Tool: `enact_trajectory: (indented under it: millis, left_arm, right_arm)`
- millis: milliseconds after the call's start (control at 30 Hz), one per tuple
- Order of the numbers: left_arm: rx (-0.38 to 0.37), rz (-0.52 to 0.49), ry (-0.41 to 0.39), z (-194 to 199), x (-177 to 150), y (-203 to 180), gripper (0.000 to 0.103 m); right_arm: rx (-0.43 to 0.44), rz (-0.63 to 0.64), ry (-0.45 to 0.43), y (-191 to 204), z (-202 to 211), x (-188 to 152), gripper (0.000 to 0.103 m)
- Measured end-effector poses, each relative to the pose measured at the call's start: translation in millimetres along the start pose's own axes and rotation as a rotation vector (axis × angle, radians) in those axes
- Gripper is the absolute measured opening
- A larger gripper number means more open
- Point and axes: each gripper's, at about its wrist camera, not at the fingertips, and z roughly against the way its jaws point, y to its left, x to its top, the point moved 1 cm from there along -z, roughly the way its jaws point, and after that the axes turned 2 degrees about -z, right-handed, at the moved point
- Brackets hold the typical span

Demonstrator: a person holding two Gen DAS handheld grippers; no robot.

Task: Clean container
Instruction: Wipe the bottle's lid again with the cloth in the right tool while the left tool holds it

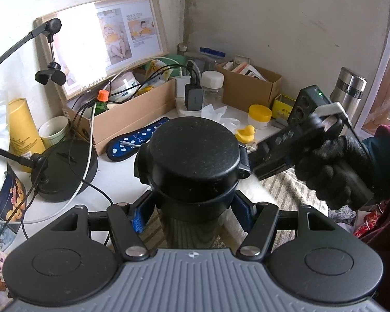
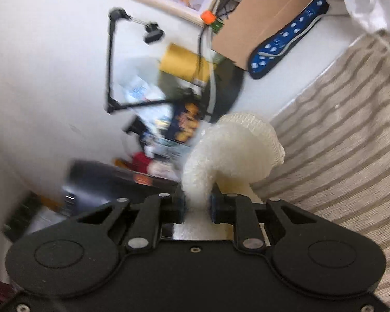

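White walls meet in a corner behind a cluttered white table (image 1: 122,179), on part of which a striped cloth (image 2: 338,140) is spread. At the centre of the left wrist view a black lidded container (image 1: 192,161) is clamped at its body between the blue-padded fingers of the left gripper (image 1: 192,215), its round lid towards the camera and still in place. An open cardboard box (image 1: 132,114) behind it is filled with cables, packets and a green bottle with an orange cap (image 1: 103,98); a second cardboard box (image 1: 249,88) further right is seen to hold small cartons. A clear jar with a white lid (image 1: 212,84), a small tub with a yellow lid (image 1: 260,115), a pale green cup (image 1: 53,131), a yellow tube (image 1: 22,127) and a steel flask (image 1: 348,88) are set about them; their contents cannot be made out. Only in the left wrist view is the gloved right hand (image 1: 332,169) shown, wrapped around its gripper's handle beside the container. Only in the blurred right wrist view is the right gripper (image 2: 197,204) seen from behind, its jaws closed tightly on a white mesh scrubbing cloth (image 2: 234,150), which bulges above the fingers. The container itself is not caught in that view.
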Motion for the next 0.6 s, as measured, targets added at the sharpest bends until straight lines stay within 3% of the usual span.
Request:
enact_trajectory:
  millis: [200, 600]
  left_arm:
    - [-0.009, -0.005, -0.007, 0.3, -1.4, 2.7, 0.064]
    - [-0.04, -0.015, -0.027, 4.9, -6.5, 13.3, 0.064]
  right_arm:
    - [0.147, -0.086, -0.057, 18.0, 10.7, -1.1, 0.017]
    - [0.314, 0.023, -0.069, 97.0, 13.7, 4.5, 0.017]
